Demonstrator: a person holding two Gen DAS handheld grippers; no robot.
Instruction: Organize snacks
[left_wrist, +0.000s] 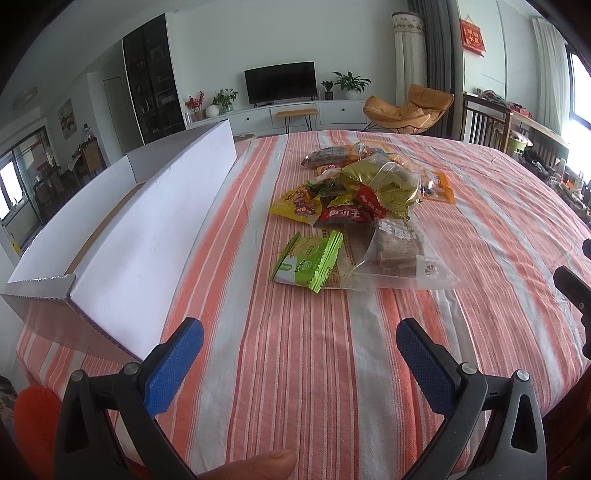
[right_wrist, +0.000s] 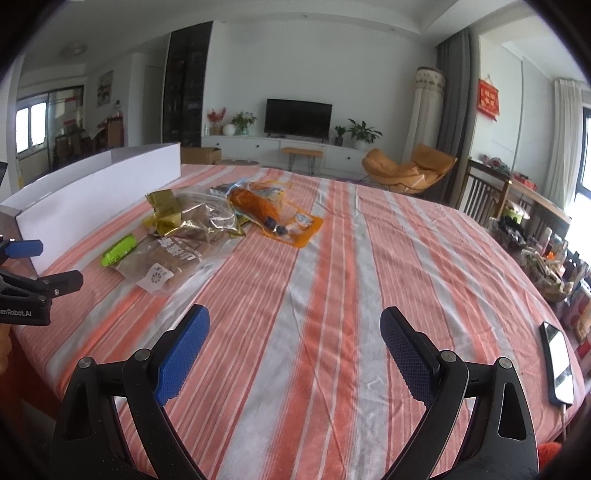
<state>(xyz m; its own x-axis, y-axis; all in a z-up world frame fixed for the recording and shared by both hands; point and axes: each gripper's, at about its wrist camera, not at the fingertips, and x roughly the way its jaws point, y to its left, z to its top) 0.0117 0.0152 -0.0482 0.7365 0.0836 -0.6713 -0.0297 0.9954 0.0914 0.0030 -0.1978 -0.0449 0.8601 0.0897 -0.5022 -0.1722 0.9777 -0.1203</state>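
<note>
The left gripper (left_wrist: 300, 345) and right gripper (right_wrist: 294, 334) are held with jaws apart, empty, over the striped cloth (left_wrist: 314, 387). The snacks (left_wrist: 364, 206) are piled farther off, right of the white box (left_wrist: 147, 236).

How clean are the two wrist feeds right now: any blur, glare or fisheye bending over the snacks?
Left wrist: snack pile sharp, glare only at the window on the right edge, white box bowed by the lens. Right wrist: softer, striped tablecloth smeared in mid-frame, pile still readable, bright window at right, phone mirrors light.
</note>
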